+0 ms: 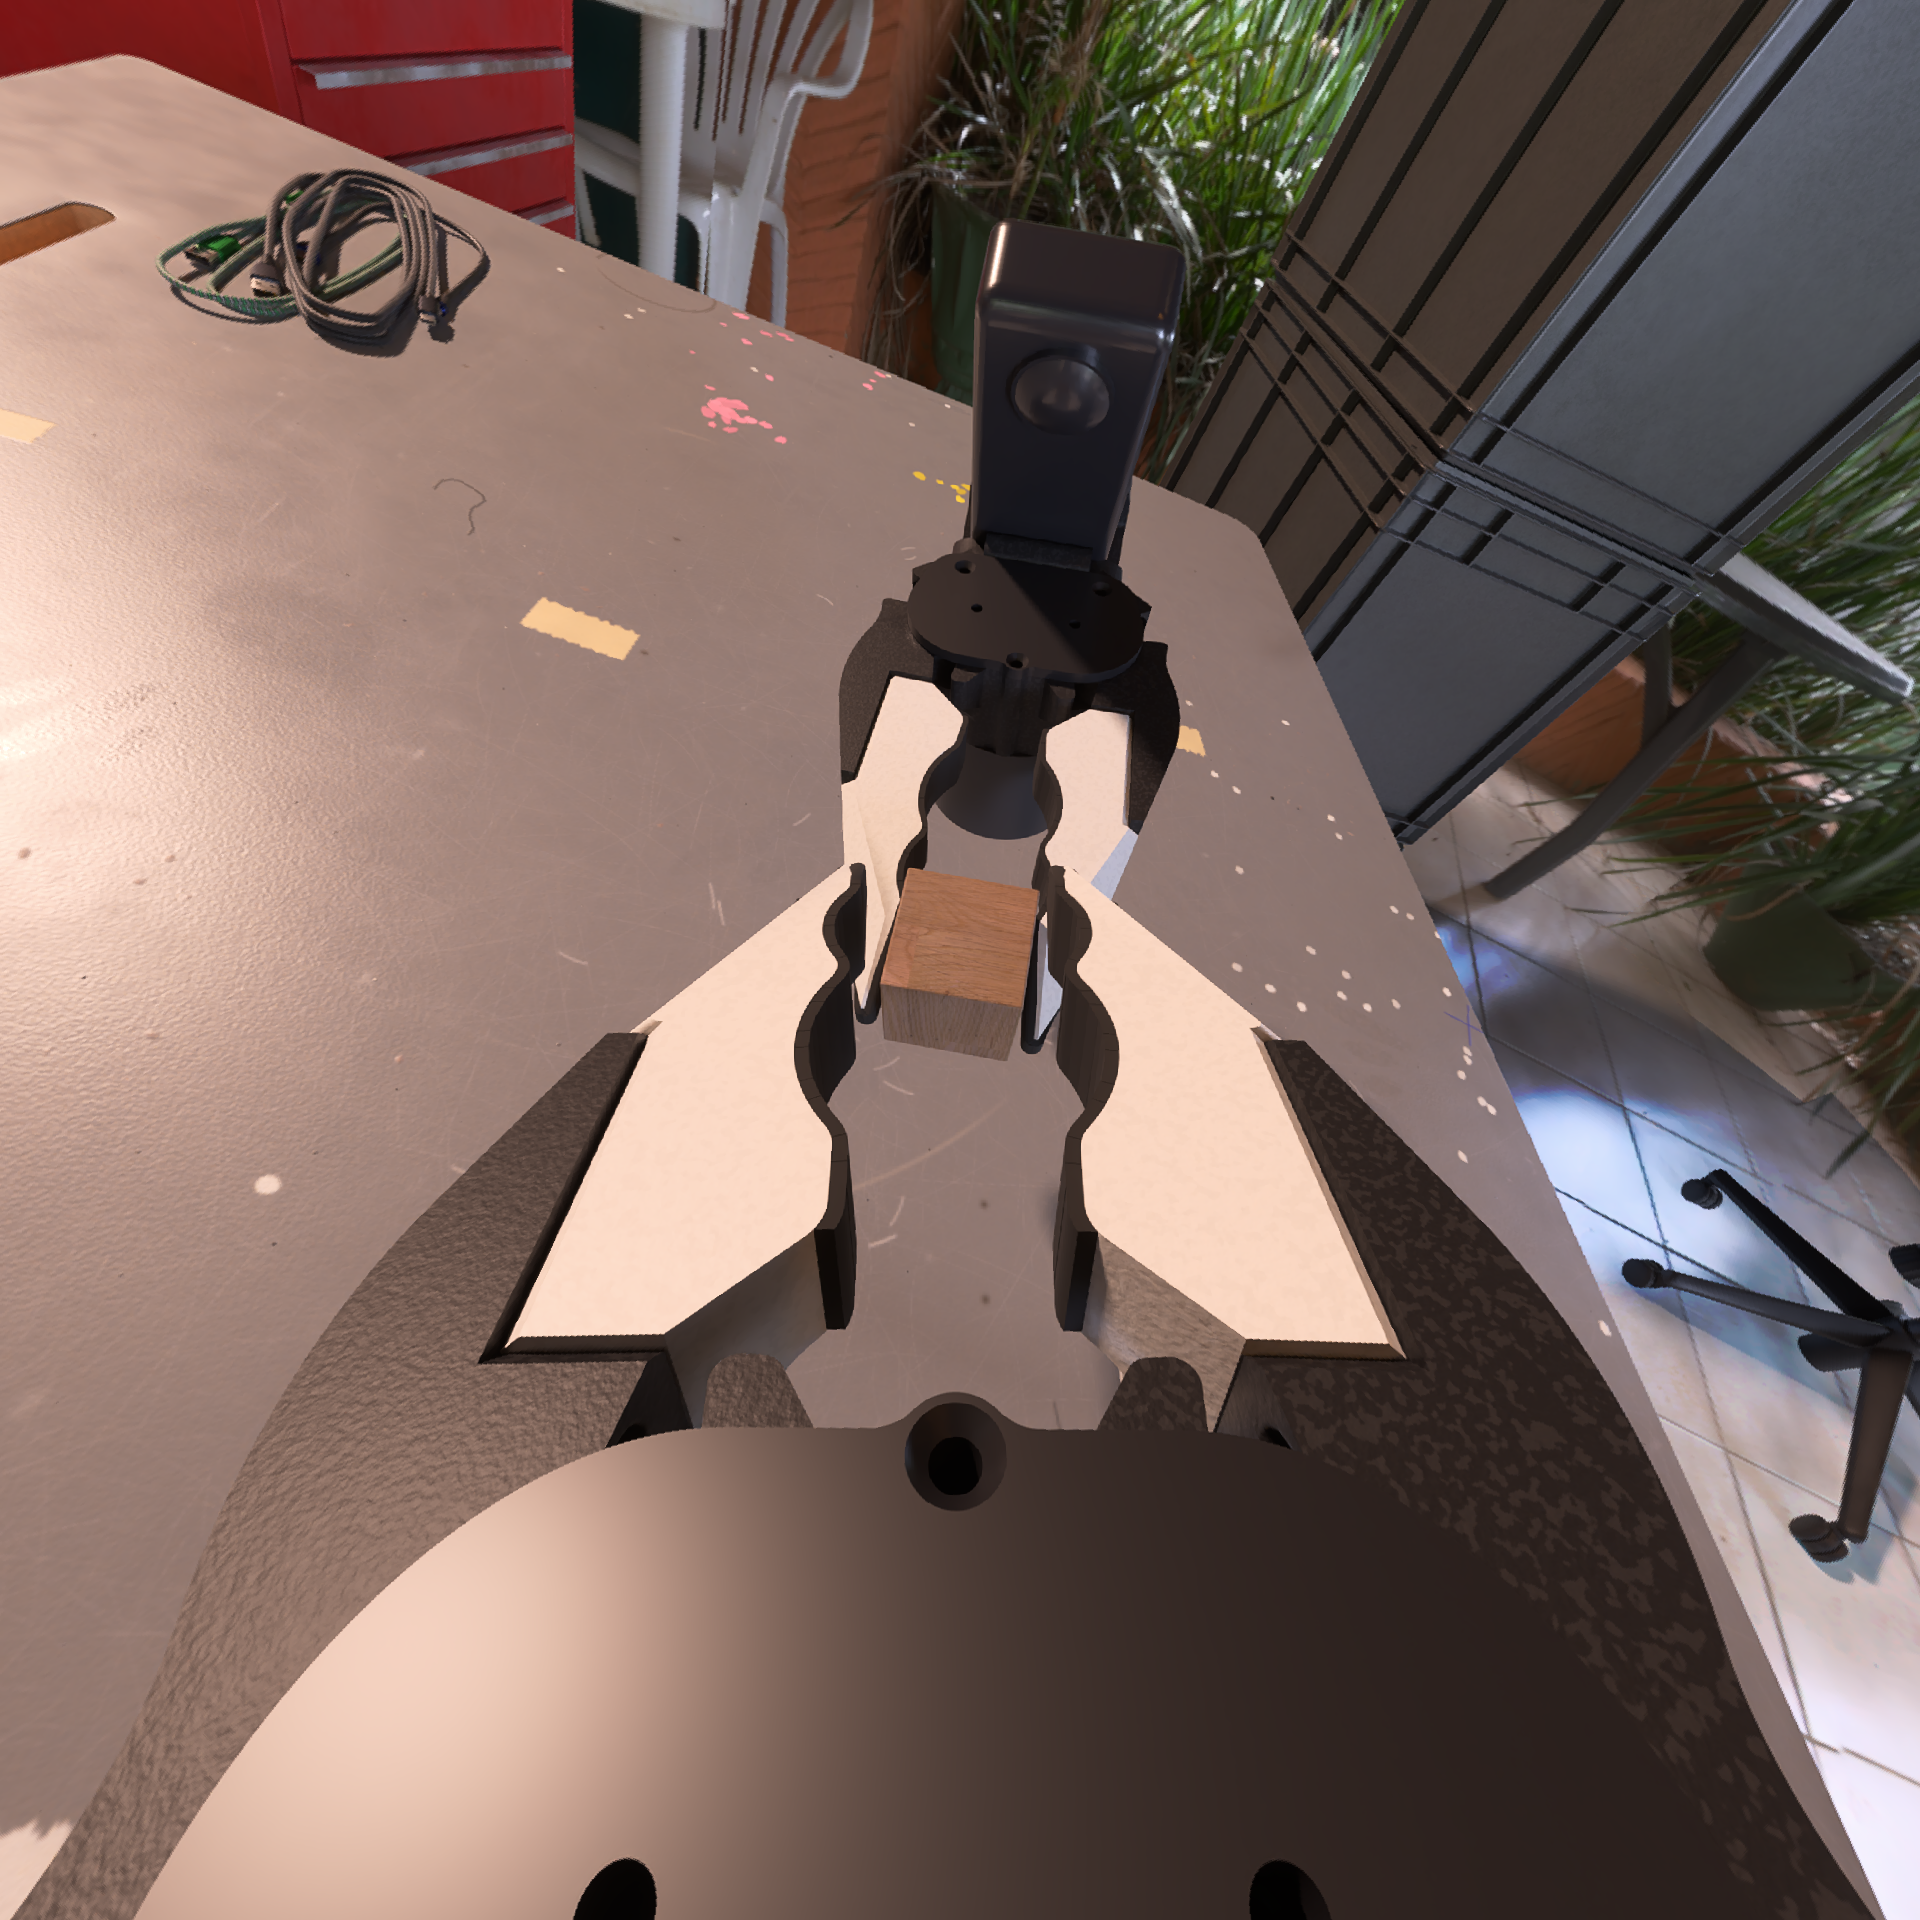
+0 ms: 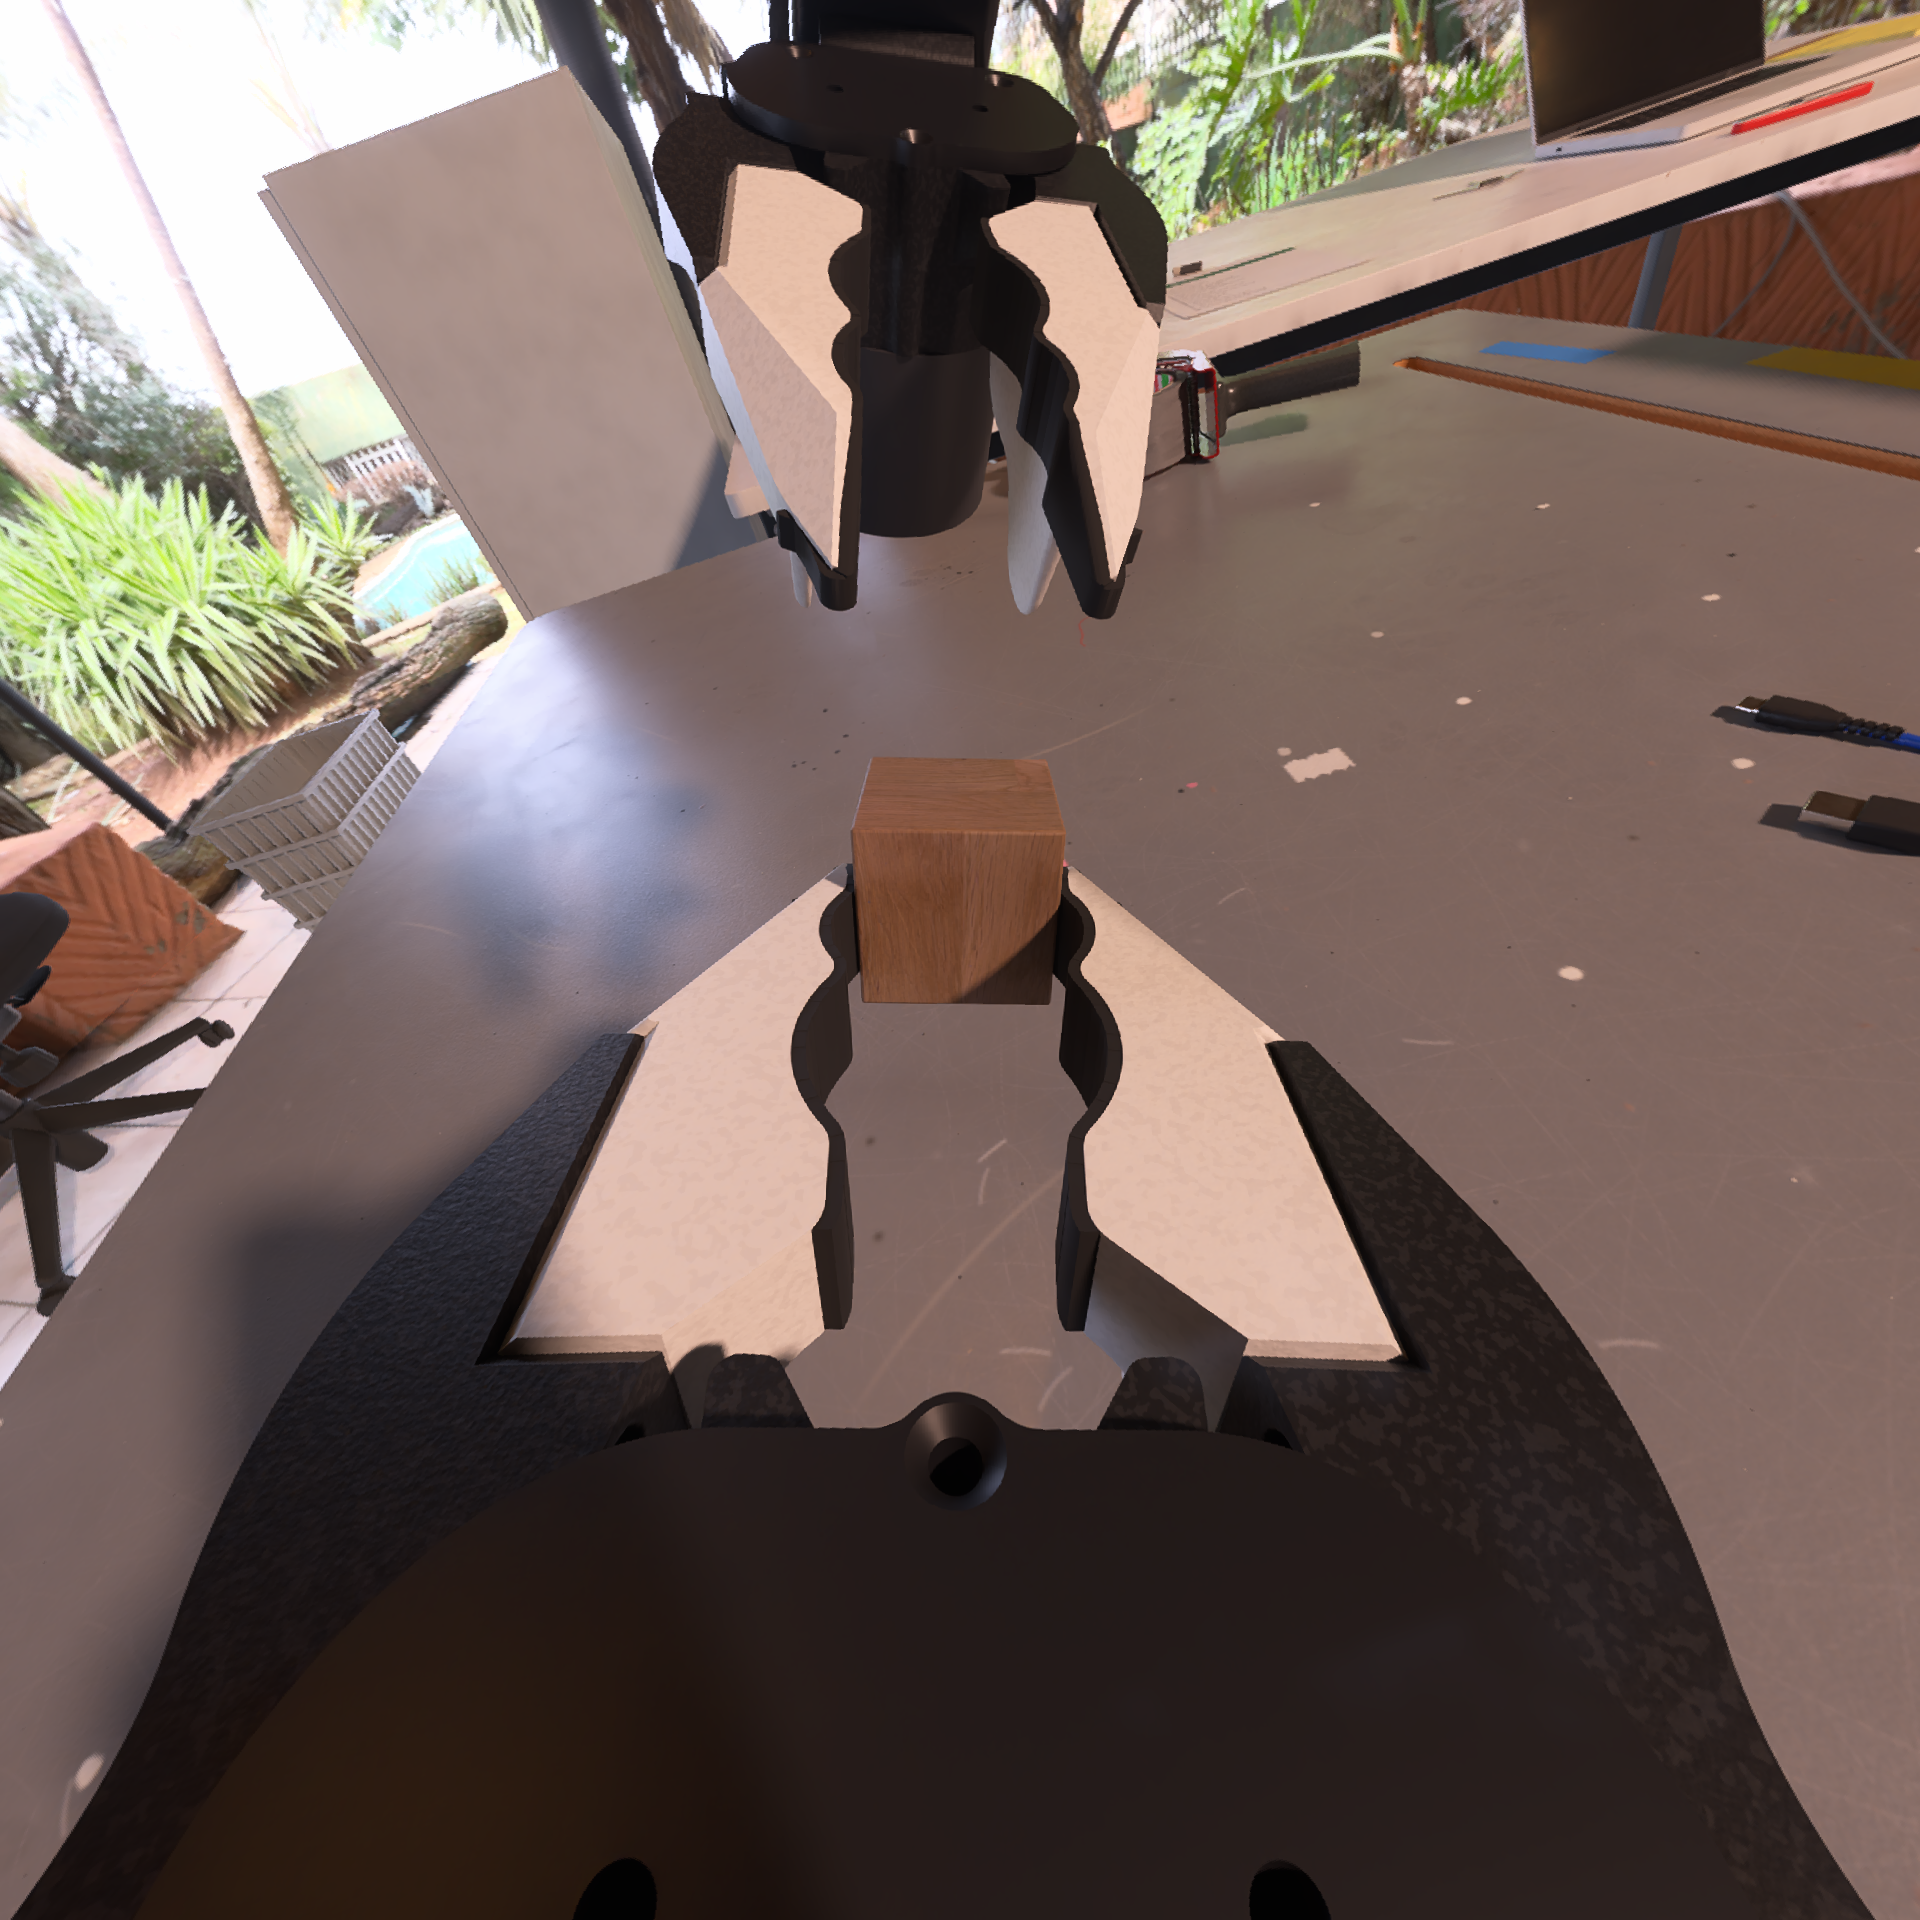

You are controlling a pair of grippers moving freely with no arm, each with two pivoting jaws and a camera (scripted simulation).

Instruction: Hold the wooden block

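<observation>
The wooden block is a small light-brown cube close to the grey table. My right gripper is shut on it, its fingertips pressed against the block's two sides. In the left wrist view the block shows between the right gripper's white fingers, which reach in from the far side. My left gripper is open, facing the right one. In the right wrist view the left gripper hangs beyond and above the block, apart from it.
A coiled cable lies at the far left of the table. Two cable plugs lie to the right. The table edge runs close by, with dark crates and a chair base beyond. A white board leans nearby.
</observation>
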